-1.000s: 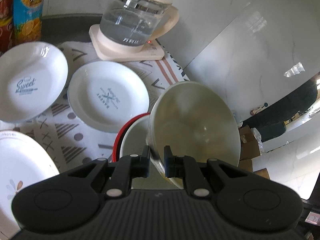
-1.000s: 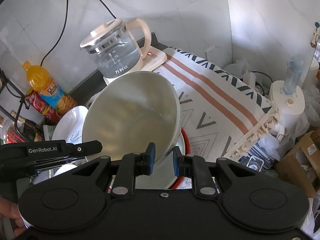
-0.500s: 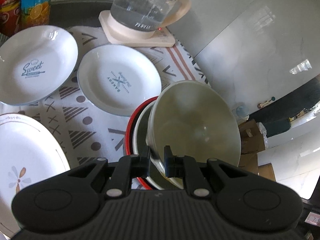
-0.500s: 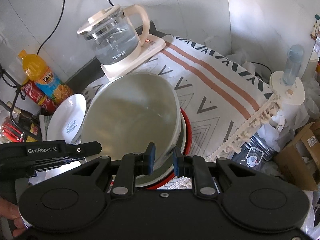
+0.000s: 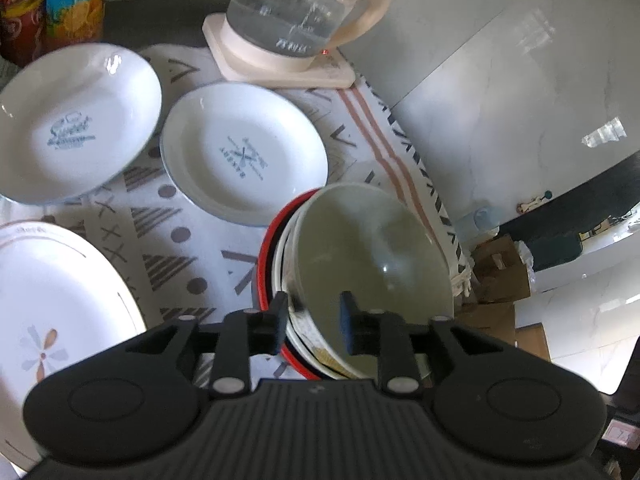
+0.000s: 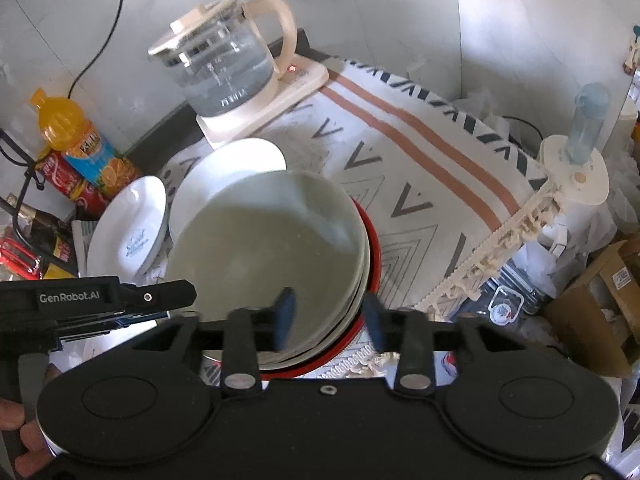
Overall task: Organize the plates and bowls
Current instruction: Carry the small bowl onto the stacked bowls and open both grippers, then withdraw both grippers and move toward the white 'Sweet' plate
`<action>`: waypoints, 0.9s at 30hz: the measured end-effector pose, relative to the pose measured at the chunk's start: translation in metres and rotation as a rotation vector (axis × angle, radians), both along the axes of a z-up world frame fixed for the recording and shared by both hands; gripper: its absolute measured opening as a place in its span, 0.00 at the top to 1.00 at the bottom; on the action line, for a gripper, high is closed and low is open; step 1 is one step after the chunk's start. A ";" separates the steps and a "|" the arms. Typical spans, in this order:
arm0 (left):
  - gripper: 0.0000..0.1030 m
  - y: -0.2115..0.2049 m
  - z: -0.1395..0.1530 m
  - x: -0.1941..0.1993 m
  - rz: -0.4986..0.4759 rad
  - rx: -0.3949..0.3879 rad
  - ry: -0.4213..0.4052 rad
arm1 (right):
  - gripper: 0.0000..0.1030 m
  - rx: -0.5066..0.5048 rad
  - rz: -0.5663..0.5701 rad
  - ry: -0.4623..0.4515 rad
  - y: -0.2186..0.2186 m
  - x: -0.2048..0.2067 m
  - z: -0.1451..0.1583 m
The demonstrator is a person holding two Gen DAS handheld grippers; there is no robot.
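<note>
Left wrist view: left tongs (image 5: pixel 313 322) just parted, straddling rim of cream bowl (image 5: pixel 372 264) without pressing; bowl nested in red-rimmed bowl stack (image 5: pixel 267 264) on patterned worktop cloth (image 5: pixel 168 240). Judged glazed ceramic: rigid, slippery, breakable; best taken at rim. Mouth facing up, slightly tilted; round, no long axis

Right wrist view: right tongs (image 6: pixel 329 320) likewise just released, rim between jaws, untouched

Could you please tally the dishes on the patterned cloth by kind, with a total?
Plates: 3 (Sweet plate, Bakery plate, flowered plate)
Bowls: 3, nested (cream bowl, white bowl, red bowl)
Total: 6
</note>
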State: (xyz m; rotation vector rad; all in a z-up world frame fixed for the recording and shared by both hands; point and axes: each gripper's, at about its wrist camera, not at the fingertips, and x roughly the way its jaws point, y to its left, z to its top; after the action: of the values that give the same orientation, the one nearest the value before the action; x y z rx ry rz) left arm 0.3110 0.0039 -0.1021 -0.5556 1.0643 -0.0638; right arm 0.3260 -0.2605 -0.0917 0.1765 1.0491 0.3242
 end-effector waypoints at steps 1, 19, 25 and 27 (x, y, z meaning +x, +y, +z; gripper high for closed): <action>0.65 0.000 0.002 -0.001 0.002 0.008 -0.003 | 0.57 -0.005 0.001 -0.008 0.000 -0.001 0.003; 0.26 0.055 0.024 -0.052 0.072 0.066 -0.044 | 0.15 0.036 0.091 -0.085 0.044 -0.030 0.031; 0.24 0.082 0.023 -0.081 0.129 0.083 -0.044 | 0.10 0.032 0.192 -0.106 0.078 -0.041 0.031; 0.24 0.091 0.022 -0.091 0.149 0.088 -0.044 | 0.10 0.034 0.222 -0.110 0.089 -0.043 0.031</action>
State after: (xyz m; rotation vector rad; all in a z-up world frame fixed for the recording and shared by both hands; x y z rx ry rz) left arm 0.2203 0.0953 -0.0798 -0.5498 0.9756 0.1014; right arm 0.2830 -0.1716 -0.0604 0.0718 0.9561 0.5472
